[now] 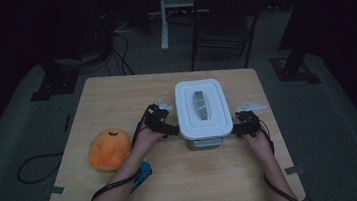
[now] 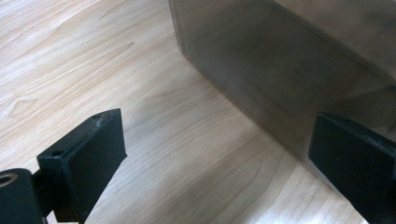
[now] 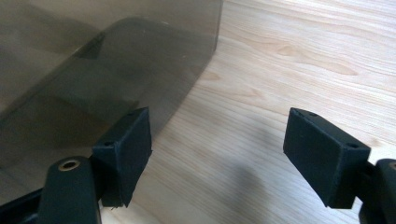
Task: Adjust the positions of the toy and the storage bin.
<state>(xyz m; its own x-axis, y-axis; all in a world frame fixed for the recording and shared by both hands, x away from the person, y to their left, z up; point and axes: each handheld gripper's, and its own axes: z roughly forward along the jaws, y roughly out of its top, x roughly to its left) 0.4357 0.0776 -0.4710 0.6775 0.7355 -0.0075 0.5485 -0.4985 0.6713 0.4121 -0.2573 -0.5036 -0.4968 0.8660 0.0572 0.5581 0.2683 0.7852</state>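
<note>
Orange plush toy point(image 1: 108, 149) sits idle far left; left gripper point(image 1: 161, 121) and right gripper point(image 1: 247, 123), jaws apart, flank the lidded plastic container point(image 1: 202, 109) mid-table point(image 1: 116, 102): looks rigid, light, slick-walled, so squeeze its opposite side walls low.

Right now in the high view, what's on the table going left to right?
Orange plush toy → left gripper → white-lidded container → right gripper.
</note>
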